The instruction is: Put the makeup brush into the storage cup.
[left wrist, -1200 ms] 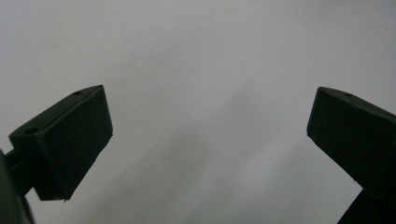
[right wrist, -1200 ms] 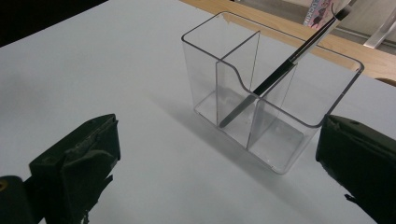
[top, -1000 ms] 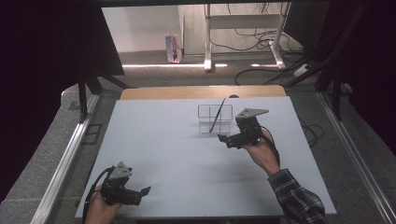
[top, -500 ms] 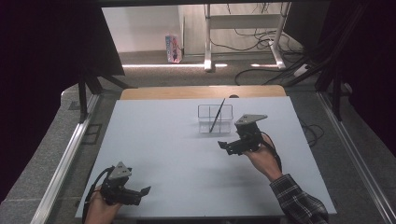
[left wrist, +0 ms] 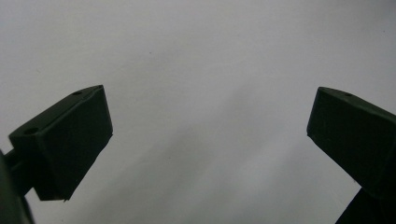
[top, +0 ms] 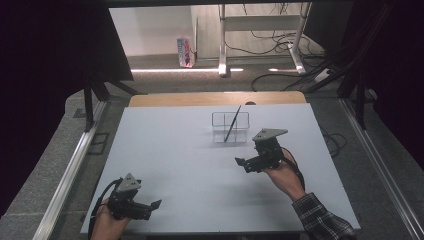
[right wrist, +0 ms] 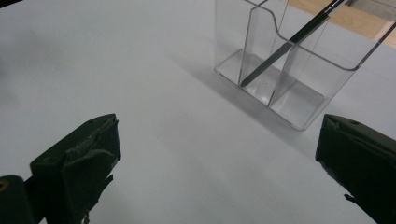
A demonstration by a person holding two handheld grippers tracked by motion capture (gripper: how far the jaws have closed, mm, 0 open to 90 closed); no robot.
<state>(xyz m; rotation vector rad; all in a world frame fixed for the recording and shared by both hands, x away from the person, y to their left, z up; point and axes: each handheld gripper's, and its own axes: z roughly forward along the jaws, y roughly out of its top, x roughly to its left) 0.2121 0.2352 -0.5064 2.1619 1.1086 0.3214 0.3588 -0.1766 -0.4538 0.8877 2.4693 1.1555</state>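
A: Checking what we can't read first — the clear holder is cut off at the top of the right gripper view, so the black pen loses its upper end there.

B: Agreed. In the high view the holder is small and its dividers are faint; we can't count compartments from there. The right gripper view shows the partitions, and the pen's lower tip sits on the floor of a middle compartment.

A: Pen axis?

B: Long axis tilted, not upright — low end down in the holder, top end leaning up and to the right in the high view, over the rim, toward the table's far side.

A: Right gripper?

B: Near the holder on our side, not touching it; jaws spread wide in its own view, nothing between them, bare white table under them.

A: Left gripper?

B: At the near left corner of the table, well apart from the holder. Jaws spread in its own view too, empty — just table surface past them. The hand is partly cut off by the bottom edge.
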